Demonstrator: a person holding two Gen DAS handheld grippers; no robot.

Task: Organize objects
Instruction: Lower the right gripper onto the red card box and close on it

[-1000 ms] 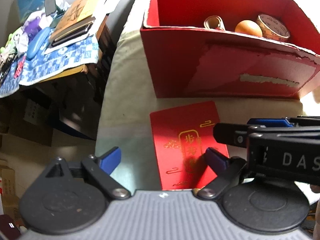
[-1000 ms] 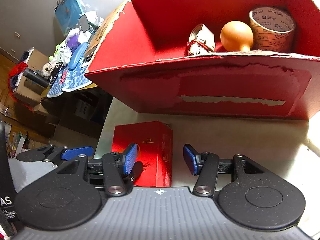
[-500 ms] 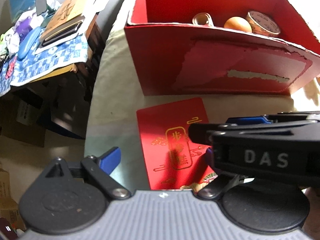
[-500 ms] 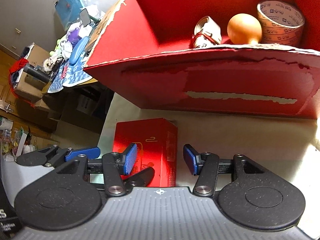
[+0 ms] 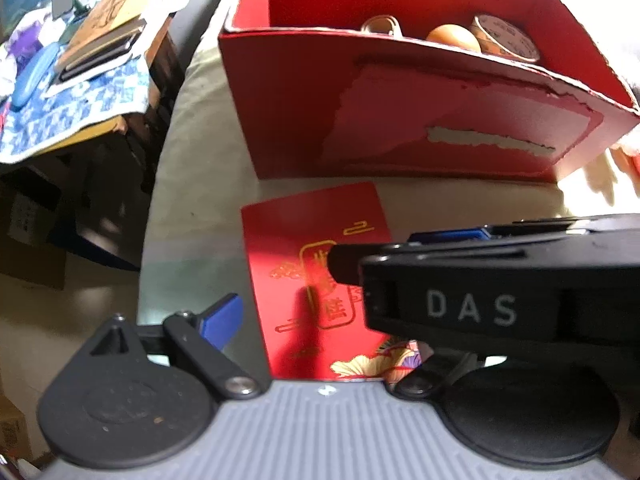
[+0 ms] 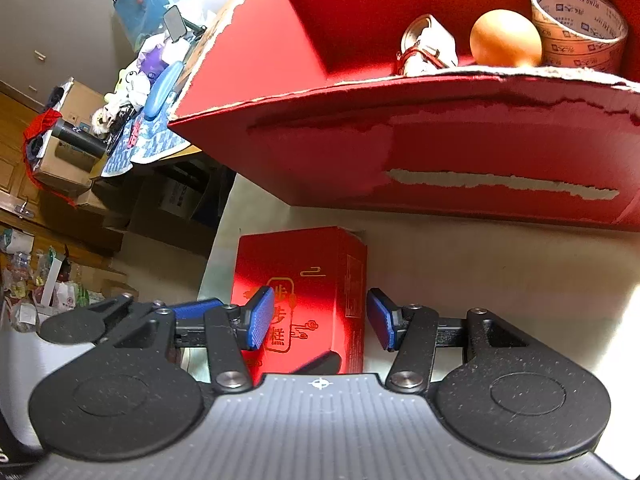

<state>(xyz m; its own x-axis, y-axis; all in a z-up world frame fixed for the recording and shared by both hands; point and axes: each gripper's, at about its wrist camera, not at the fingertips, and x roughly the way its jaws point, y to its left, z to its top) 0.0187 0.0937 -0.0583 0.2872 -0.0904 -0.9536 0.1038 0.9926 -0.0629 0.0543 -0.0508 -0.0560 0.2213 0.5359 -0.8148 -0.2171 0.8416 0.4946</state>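
A small red box with gold print point(image 5: 312, 240) lies on the pale table just in front of a big open red cardboard box point(image 5: 400, 120). My left gripper point(image 5: 320, 332) hangs open and wide over it. Only its left blue pad point(image 5: 222, 320) shows, because the right gripper's black body point(image 5: 460, 304) crosses in front of the other finger. In the right wrist view the small red box point(image 6: 304, 280) sits between the pads of my right gripper point(image 6: 320, 316), which is open. One pad hovers over the box top and the other is clear of its right side.
Inside the big red box point(image 6: 480, 152) are a tape roll point(image 6: 580, 28), an orange egg-shaped ball point(image 6: 506, 38) and a small white item with red string point(image 6: 428, 46). A cluttered side table with a blue checked cloth point(image 5: 80, 92) stands left, past the table's edge point(image 5: 156, 200).
The right gripper's body has slid further left across the left wrist view and covers more of the small red box. In the right view that box now sits further in between the pads.
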